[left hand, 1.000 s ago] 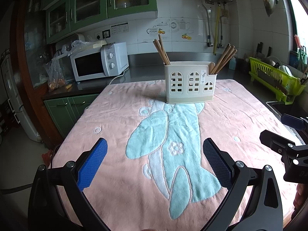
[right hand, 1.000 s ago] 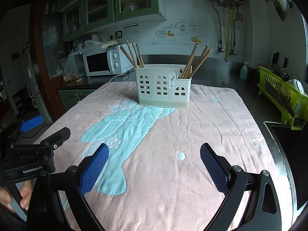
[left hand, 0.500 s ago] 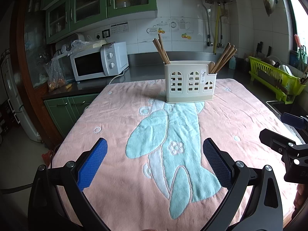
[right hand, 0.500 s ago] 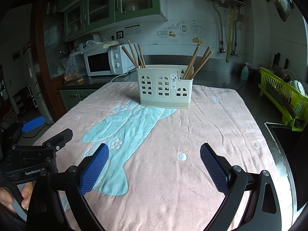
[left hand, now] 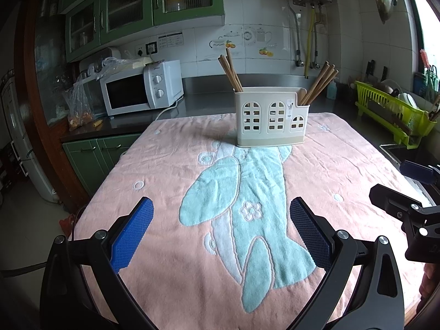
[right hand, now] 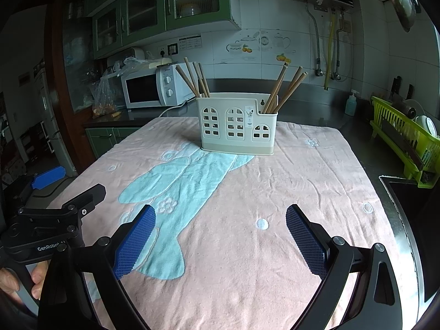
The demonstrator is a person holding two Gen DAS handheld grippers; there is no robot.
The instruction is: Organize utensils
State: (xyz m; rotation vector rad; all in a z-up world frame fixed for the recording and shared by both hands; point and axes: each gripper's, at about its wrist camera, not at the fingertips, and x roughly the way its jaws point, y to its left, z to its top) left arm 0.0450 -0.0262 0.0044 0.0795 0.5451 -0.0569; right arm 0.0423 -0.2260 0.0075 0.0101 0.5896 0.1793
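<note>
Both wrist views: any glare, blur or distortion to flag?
Left wrist view: sharp, window blown out at right, wall tiles bowed by fisheye. Right wrist view: sharp, dark vignette in the corners; utensil holder evenly lit, soft shadow on the towel.

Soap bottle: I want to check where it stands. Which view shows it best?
The right wrist view: the soap bottle stands clear on the counter. In the left wrist view the chopsticks partly cover it.
</note>
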